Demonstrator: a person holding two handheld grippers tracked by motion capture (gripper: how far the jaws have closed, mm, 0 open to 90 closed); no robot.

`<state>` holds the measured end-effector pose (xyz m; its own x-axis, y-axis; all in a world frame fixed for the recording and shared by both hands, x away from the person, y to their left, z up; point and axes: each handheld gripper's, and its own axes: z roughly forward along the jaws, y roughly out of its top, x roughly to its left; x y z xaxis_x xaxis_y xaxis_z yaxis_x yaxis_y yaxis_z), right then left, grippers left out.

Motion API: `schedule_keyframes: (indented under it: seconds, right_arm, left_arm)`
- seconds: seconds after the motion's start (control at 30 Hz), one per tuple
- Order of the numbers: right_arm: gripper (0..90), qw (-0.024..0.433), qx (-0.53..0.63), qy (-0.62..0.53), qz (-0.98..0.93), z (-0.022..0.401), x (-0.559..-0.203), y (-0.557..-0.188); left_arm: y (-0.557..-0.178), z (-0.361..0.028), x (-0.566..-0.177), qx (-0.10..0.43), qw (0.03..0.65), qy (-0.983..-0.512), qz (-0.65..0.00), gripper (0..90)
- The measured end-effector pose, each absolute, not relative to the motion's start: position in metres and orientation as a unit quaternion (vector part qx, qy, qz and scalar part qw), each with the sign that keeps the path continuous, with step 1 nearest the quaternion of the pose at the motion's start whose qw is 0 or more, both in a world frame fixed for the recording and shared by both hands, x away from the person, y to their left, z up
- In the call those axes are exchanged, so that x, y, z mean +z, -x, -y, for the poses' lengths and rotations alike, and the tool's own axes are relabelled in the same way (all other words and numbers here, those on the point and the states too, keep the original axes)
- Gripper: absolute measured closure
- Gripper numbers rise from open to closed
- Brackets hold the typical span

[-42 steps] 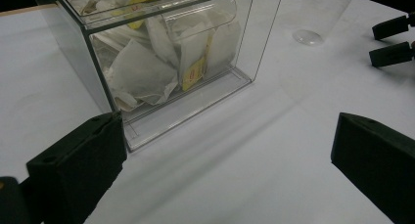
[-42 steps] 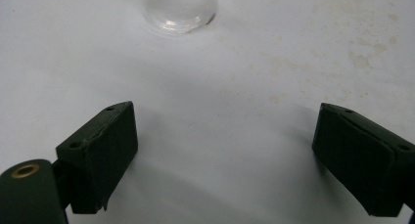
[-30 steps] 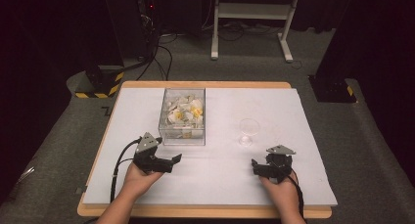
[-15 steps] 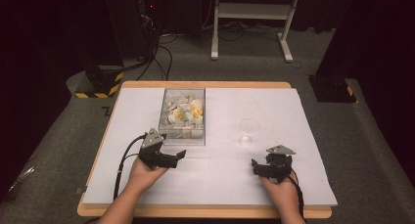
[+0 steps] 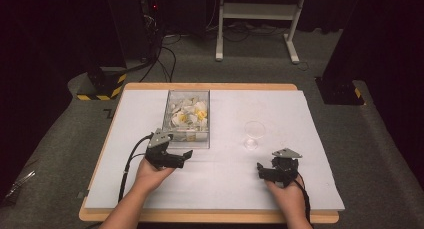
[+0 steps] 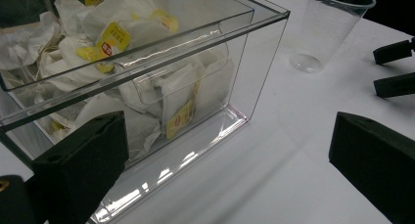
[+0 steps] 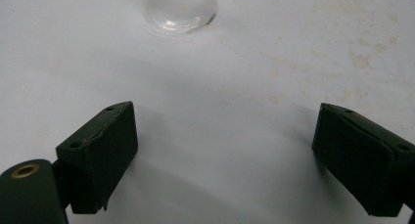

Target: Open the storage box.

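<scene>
A clear plastic box (image 5: 186,134) full of white tea bags with yellow tags (image 5: 189,114) stands left of centre on the white table. Just in front of its near right corner my left gripper (image 5: 186,158) is open, jaws pointing right. In the left gripper view the box wall (image 6: 205,92) is close ahead of the left gripper (image 6: 230,180), with nothing between the jaws. An empty clear plastic cup (image 5: 253,134) stands upright to the box's right. My right gripper (image 5: 260,171) rests open near the front edge, below the cup. The cup's base (image 7: 180,9) lies ahead of the right gripper (image 7: 225,160).
The white sheet (image 5: 225,189) covers a wooden table (image 5: 210,217). Beyond the far edge stand a white metal frame (image 5: 257,19), cables (image 5: 165,54) and black stands with yellow-black stripes (image 5: 102,84). The right gripper's jaws (image 6: 395,67) show far off in the left gripper view.
My left gripper has edged forward and to the right, closer to the box's near right corner. The right gripper has stayed still.
</scene>
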<state>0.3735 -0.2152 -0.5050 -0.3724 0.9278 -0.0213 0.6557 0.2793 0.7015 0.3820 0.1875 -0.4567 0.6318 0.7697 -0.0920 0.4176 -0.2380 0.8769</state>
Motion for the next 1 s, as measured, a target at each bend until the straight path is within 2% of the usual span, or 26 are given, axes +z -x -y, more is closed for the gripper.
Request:
schedule_keyframes:
  seconds: [1.0]
  right_arm:
    - [9.6,0.221,0.309,-0.515,-0.769,0.215,-0.505,-0.374]
  left_arm:
    - [-0.398,-0.174,-0.464,0.197,0.491,-0.756,-0.386,2.1]
